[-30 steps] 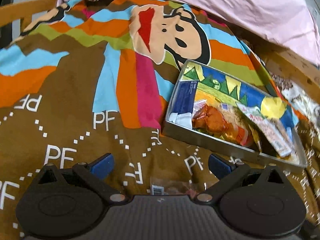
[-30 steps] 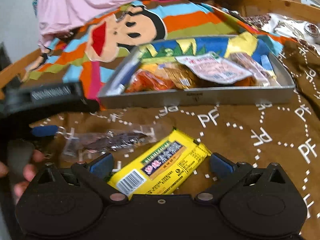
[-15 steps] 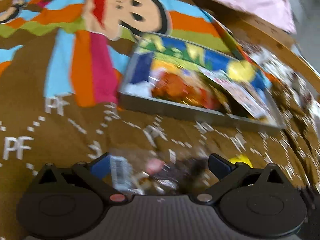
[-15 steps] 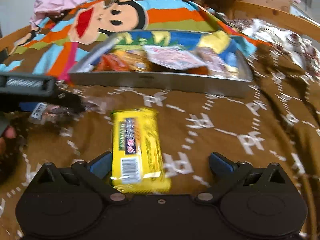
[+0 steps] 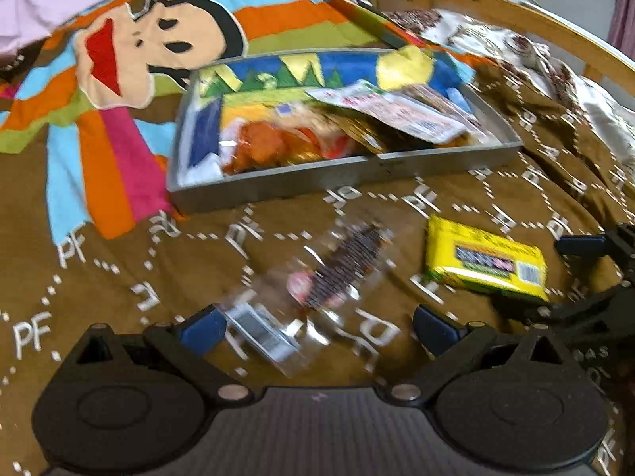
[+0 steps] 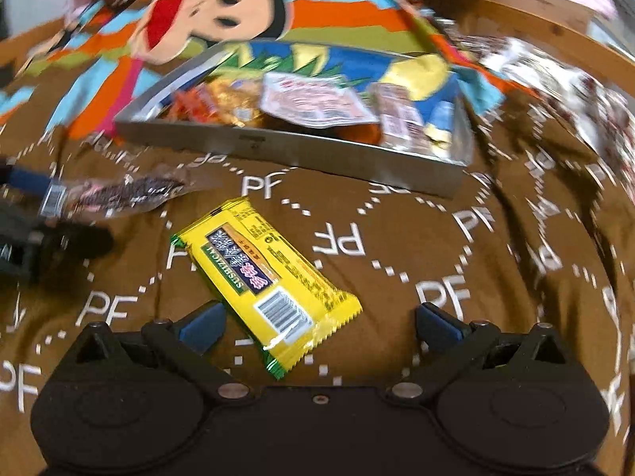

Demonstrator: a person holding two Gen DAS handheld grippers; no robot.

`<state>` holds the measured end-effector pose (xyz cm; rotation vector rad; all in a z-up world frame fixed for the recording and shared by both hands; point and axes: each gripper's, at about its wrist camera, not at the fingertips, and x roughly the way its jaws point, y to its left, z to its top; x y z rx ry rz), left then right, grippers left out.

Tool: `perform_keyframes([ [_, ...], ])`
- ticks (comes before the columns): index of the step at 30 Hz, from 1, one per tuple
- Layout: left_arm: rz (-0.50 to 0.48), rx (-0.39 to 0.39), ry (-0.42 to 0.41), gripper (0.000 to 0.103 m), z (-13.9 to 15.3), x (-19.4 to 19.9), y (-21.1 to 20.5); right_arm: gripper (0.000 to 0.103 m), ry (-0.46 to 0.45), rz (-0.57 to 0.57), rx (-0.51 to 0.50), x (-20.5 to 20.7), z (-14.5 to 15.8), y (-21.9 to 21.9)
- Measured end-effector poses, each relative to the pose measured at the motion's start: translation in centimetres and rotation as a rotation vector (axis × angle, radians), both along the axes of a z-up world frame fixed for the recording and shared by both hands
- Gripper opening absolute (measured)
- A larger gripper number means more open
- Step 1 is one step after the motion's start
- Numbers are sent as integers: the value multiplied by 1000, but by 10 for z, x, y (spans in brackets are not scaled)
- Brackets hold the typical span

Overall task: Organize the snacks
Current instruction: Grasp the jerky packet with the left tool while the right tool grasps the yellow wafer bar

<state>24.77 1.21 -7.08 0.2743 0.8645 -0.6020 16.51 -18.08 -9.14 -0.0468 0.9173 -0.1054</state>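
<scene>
Two loose snacks: yellow packet [image 6: 266, 286], clear dark-filled wrapper [image 5: 317, 289].

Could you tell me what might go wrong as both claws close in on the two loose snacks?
The clear wrapper is thin and lies flat on the soft blanket, so the left claw may pinch fabric. The right claw sits off-centre over the angled yellow packet. The tray looks crowded already.
</scene>
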Motion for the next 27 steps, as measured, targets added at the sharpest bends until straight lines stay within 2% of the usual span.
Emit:
perform_keyframes([
  [5, -17, -11, -22, 102, -6, 12, 1, 102, 113, 169, -11, 27, 8, -2],
  [10, -70, -16, -40, 102, -11, 16, -7, 102, 127, 339, -47, 37, 5, 1],
  [12, -80, -18, -57, 102, -11, 17, -12, 102, 111, 349, -31, 38, 1, -2],
  [14, -84, -28, -64, 102, -11, 19, -15, 102, 84, 295, 26, 37, -1, -7],
  [16, -79, -42, -52, 91, -12, 22, -19, 100, 59, 241, 59, 36, -1, -9],
  [17, -71, -45, -35, 83, -13, 23, -20, 97, 49, 232, 57, 34, 0, -7],
  [20, -28, -47, -24, 78, -15, 21, -21, 82, 26, 260, 40, 24, 3, 2],
  [22, -23, -32, -21, 73, -13, 17, -23, 69, 9, 269, 31, 17, 5, 7],
  [24, -14, 0, -16, 67, -11, 13, -25, 63, 1, 261, 30, 12, 6, 10],
  [27, 23, 12, -1, 58, -8, 6, -26, 60, -1, 241, 46, 7, 6, 8],
])
